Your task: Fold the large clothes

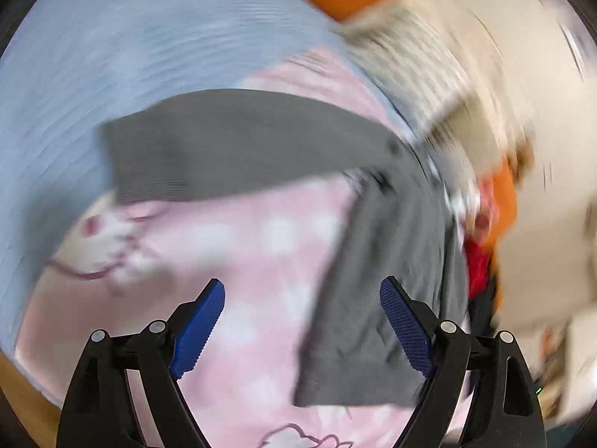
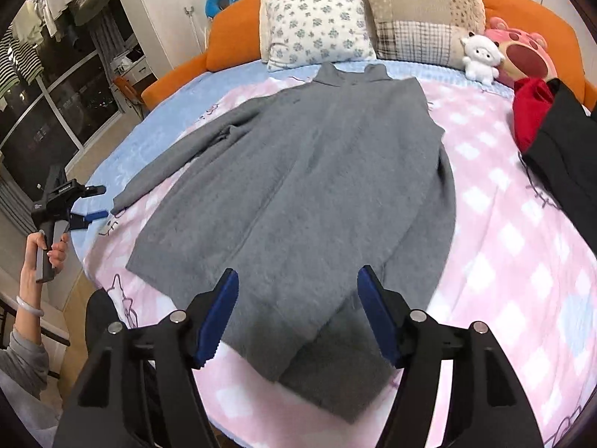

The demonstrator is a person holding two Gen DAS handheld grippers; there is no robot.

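Wool, by the look of it: the grey coat (image 2: 298, 171) lies flat and face up on the pink checked blanket (image 2: 503, 224) that covers the round bed, collar toward the flowered pillow (image 2: 317, 26), hem toward the near edge of the bed; one sleeve stretches out from the coat toward the window side, while the other side seems already turned in along the body; the cloth looks thick, fuzzy and limp, so I judge it heavy for a garment, prone to sag and drag on the blanket, unlikely to slip from ribbed pads yet apt to bunch if pinched in one layer only; good holds would be the thick edges, the cuff of the outstretched sleeve, the shoulder seam, or the two hem corners taken together; the right gripper (image 2: 296, 313) hangs above the coat's hem, jaws apart with nothing between them; the left gripper (image 1: 302, 328) is also spread and empty, seen beside the sleeve's end in the right wrist view, its own view blurred; a red and a black garment (image 2: 559, 149) lie well apart from the coat
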